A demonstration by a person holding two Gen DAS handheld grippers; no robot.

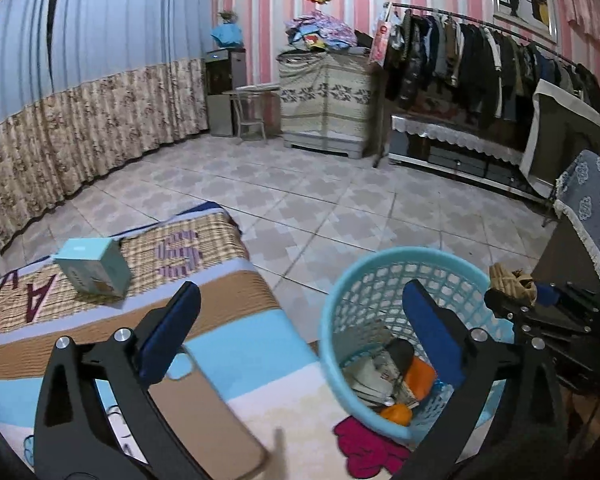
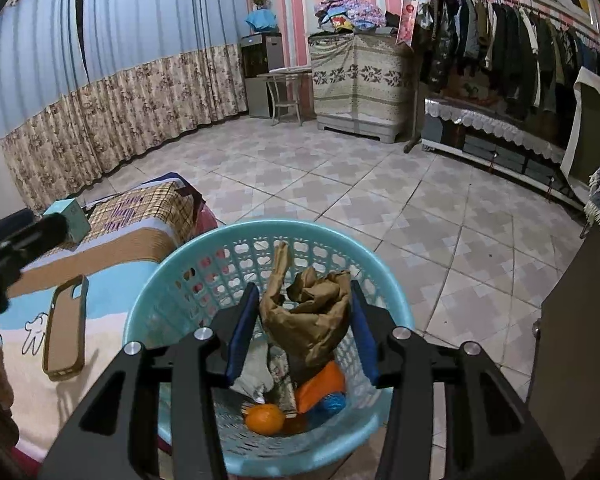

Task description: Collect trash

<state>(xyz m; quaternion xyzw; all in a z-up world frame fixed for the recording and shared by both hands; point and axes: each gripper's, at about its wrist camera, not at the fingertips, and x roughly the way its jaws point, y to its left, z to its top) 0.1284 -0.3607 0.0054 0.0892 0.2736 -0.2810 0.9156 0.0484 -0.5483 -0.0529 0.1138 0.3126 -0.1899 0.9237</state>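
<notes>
Over the round light-blue plastic lattice basket that stands on the tiled floor just beside the bed, the right tool hangs with a crumpled brown paper bag between its blue pads. The right pad touches the bag; on the left side I cannot tell whether the pad presses on it, so the grip itself is uncertain. The bag sits above the basket's mouth, not down among the things inside.

In the basket lie a round orange fruit, a flat orange packet, a blue crinkled piece and some pale paper scraps.

To the left, the left tool stands with its fingers wide apart and nothing between them, one finger over the bed and the other in front of the basket's near wall. Beneath its left finger, on the striped blanket of the bed, lies a tan phone case with a blue rim. Farther off on the bed, on a plaid patch, sits a small light-blue cardboard box. A magenta cloth lies at the basket's near foot.
</notes>
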